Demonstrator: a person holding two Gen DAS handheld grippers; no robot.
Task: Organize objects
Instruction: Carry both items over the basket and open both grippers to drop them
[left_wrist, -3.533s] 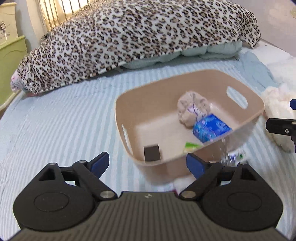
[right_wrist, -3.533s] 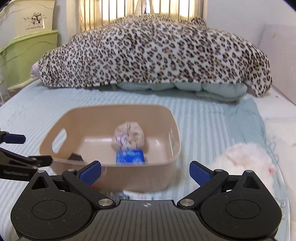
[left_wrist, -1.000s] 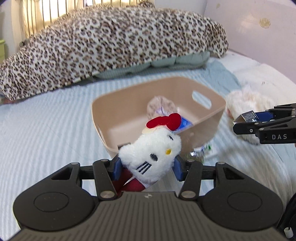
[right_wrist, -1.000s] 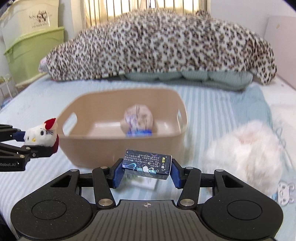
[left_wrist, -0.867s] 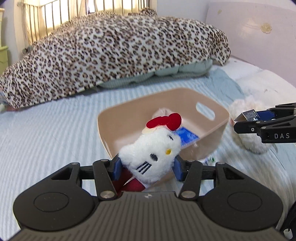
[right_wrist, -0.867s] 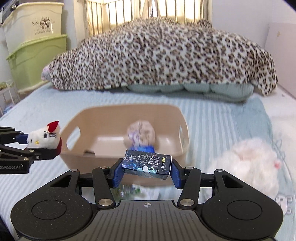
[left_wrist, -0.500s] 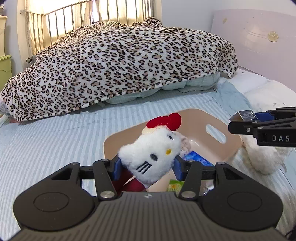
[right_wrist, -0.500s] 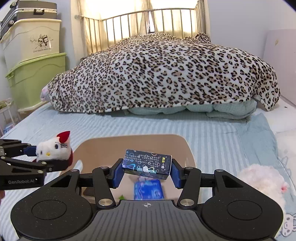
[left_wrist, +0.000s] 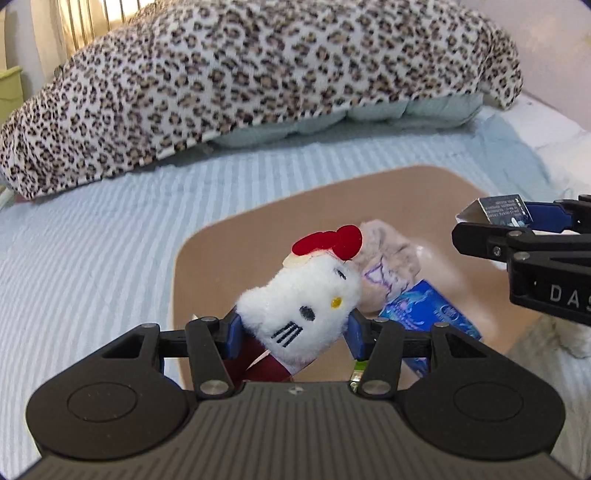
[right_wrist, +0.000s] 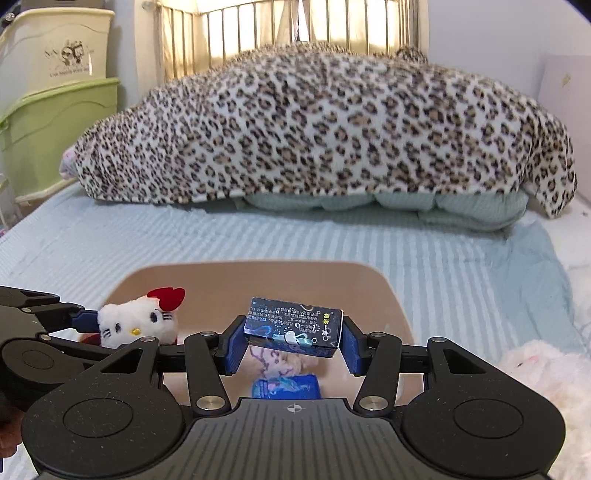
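Far left: stacked cream and green plastic storage bins (right_wrist: 55, 110). Left gripper (left_wrist: 293, 325) clenched on white plush cat toy (left_wrist: 299, 299), right gripper (right_wrist: 291, 341) on dark printed box (right_wrist: 293, 326), above tan plastic basket (right_wrist: 400, 314) on striped blue bedsheet (right_wrist: 147, 236); leopard-print blanket (right_wrist: 325, 129) behind.

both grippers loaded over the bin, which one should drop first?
Probably left. The left gripper holds the cat plush over the beige bin. The right gripper holds the dark box over it too, directly above items already inside.
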